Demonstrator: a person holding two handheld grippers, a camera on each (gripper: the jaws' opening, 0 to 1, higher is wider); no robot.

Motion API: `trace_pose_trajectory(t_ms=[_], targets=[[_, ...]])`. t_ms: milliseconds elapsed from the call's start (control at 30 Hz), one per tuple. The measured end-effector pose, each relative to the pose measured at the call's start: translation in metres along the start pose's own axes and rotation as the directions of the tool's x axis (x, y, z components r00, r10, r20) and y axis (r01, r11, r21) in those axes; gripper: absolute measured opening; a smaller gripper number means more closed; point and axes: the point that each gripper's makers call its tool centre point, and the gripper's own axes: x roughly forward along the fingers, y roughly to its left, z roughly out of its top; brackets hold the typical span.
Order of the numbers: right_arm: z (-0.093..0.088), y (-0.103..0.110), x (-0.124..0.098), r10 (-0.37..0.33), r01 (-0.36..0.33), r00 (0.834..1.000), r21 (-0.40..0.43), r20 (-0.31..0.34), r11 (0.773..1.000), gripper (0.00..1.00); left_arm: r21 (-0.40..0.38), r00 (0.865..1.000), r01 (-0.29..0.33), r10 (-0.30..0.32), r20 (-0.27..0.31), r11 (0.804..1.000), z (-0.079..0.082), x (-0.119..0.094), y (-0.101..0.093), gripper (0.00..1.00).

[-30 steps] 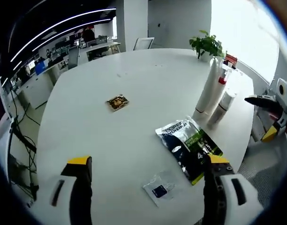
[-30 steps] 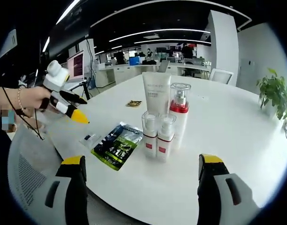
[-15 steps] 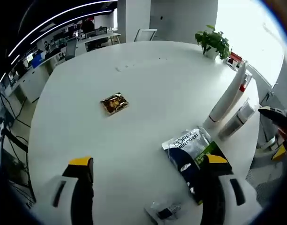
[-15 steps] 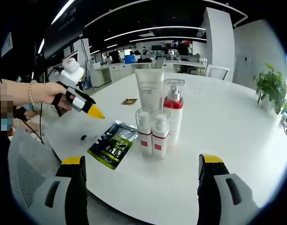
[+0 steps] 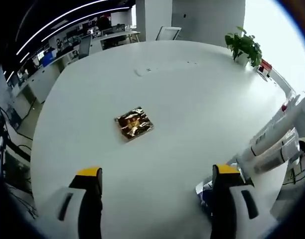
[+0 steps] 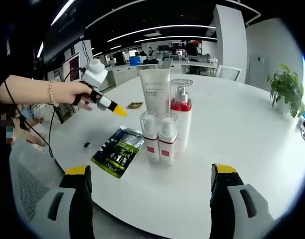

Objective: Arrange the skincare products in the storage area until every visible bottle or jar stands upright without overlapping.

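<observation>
White table [image 6: 252,149] carries your 4 skincare containers, upright and close together: a tube [image 6: 154,94], a pump bottle [image 6: 181,117] and 2 small bottles [image 6: 159,139], with a green sachet [image 6: 117,152] lying flat beside them. Your left gripper [image 5: 157,179] hangs with jaws spread above a gold packet [image 5: 134,124]. Your right gripper [image 6: 148,174] also stands wide apart and holds nothing, near the bottles.

Wide bare tabletop [image 5: 192,99] lies ahead of the left gripper [image 5: 157,199], with a gold sachet [image 5: 134,123] lying flat mid-way. In the right gripper view, four upright bottles [image 6: 165,117] cluster tight, touching, blocking the centre. A green packet [image 6: 117,152] lies just left of them; open tabletop on the right.
</observation>
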Motion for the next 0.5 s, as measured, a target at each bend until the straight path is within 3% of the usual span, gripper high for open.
trace_pose_trajectory(t_ms=[300,500], targets=[[-0.001,-0.001,0.001,0.002,-0.002,1.0,0.015,-0.001,1.0,0.99,-0.016,0.999,-0.044,0.043,-0.021,0.999,0.017,0.026,0.012,0.85],[-0.002,-0.004,0.001,-0.006,0.006,1.0,0.034,-0.002,0.999,0.99,-0.042,0.996,-0.083,0.083,-0.021,0.996,0.016,0.032,0.016,0.78]])
